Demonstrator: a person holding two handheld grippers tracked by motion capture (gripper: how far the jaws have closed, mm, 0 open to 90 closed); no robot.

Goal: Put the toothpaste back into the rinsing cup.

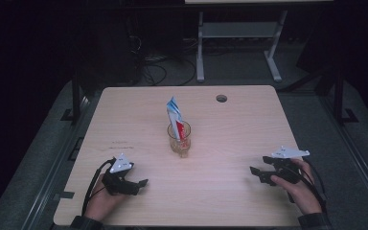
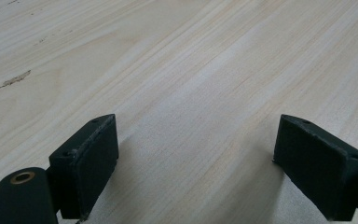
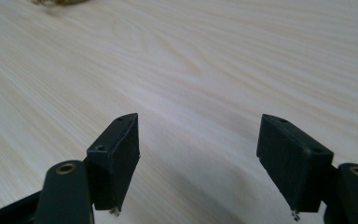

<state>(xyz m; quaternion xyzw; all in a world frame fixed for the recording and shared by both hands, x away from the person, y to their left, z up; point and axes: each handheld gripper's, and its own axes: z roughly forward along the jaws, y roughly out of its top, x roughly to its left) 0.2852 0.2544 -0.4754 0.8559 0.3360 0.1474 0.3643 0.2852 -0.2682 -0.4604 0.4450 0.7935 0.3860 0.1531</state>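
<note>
high view, glass: the glass cup (image 1: 179, 139) sits mid-frame with a toothpaste tube (image 1: 175, 115) standing in it. I'd call it fragile and slick, so grab low on the wall. The tube's light and squashy.
high view, room: pale wood table (image 1: 230, 191), dark floor, cables behind.
left gripper view: left gripper (image 2: 196, 158) jaws wide, nothing between, bare wood.
right gripper view: right gripper (image 3: 198, 156) wide too, glass base blurry at top left.

You saw a light wooden table (image 1: 230, 139) with 1 round hole (image 1: 221, 98), and cables (image 1: 153, 72) lay on the floor behind.
</note>
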